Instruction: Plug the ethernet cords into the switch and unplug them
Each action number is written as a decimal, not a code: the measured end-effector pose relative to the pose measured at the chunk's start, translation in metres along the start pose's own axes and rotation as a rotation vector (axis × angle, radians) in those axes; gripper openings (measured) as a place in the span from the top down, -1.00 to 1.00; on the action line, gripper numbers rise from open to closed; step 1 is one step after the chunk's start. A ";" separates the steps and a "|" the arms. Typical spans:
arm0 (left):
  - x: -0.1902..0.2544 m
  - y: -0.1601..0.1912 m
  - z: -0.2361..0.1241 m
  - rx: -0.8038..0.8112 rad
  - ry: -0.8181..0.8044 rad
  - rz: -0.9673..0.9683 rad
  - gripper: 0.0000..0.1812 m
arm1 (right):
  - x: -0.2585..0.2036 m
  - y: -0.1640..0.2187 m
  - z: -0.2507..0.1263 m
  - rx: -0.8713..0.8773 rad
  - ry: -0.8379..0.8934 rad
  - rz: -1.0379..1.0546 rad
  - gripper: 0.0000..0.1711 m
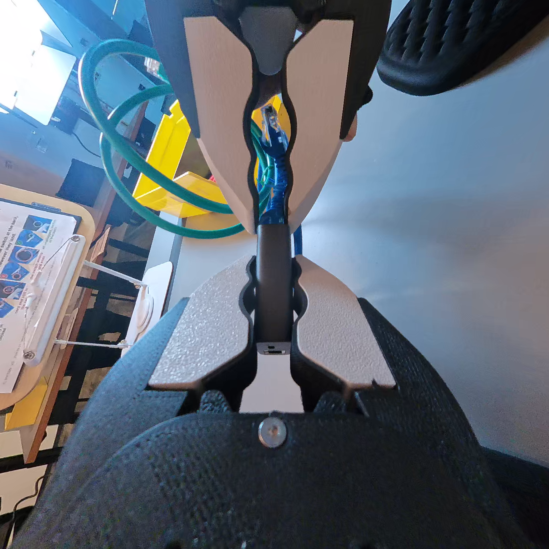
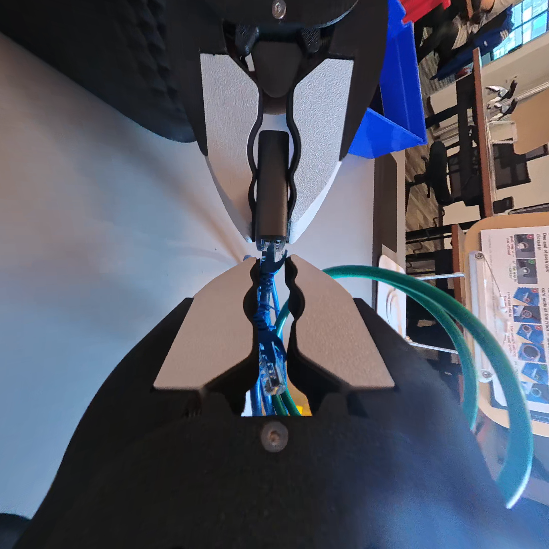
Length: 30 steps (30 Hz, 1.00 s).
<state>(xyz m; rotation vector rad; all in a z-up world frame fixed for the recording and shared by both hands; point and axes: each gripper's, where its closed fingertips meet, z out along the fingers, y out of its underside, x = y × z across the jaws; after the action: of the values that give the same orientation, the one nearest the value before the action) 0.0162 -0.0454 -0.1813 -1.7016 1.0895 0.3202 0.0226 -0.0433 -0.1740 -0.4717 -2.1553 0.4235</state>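
Note:
My left gripper (image 1: 274,261) is shut on the slim dark switch (image 1: 273,297) and holds it above the white table. My right gripper (image 2: 271,260) faces it tip to tip and is shut on the blue ethernet cord (image 2: 264,303) just behind its plug. The clear plug (image 2: 269,246) sits at the switch's (image 2: 271,184) end port; I cannot tell how deep. The left gripper (image 2: 271,239) shows at the top of the right wrist view, the right gripper (image 1: 271,228) at the top of the left. A second blue plug (image 2: 270,377) hangs loose. A green cord (image 2: 445,297) loops free.
The green cord's loops (image 1: 124,166) hang over the table's edge, with a loose clear plug (image 1: 153,64). A yellow bin (image 1: 169,166) and a blue bin (image 2: 398,104) stand on the white table (image 1: 416,237). A printed sheet on a stand (image 2: 523,312) is beyond the edge. The tips of both grippers are at nearly the same place.

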 end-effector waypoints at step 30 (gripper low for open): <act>0.029 -0.028 -0.002 0.120 0.098 0.212 0.75 | -0.033 -0.012 -0.033 -0.120 -0.221 -0.446 0.83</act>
<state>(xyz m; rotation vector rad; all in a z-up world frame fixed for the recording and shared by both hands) 0.0535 -0.0606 -0.1827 -1.5117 1.3397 0.3010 0.0652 -0.0655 -0.1721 0.0015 -2.4233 0.0984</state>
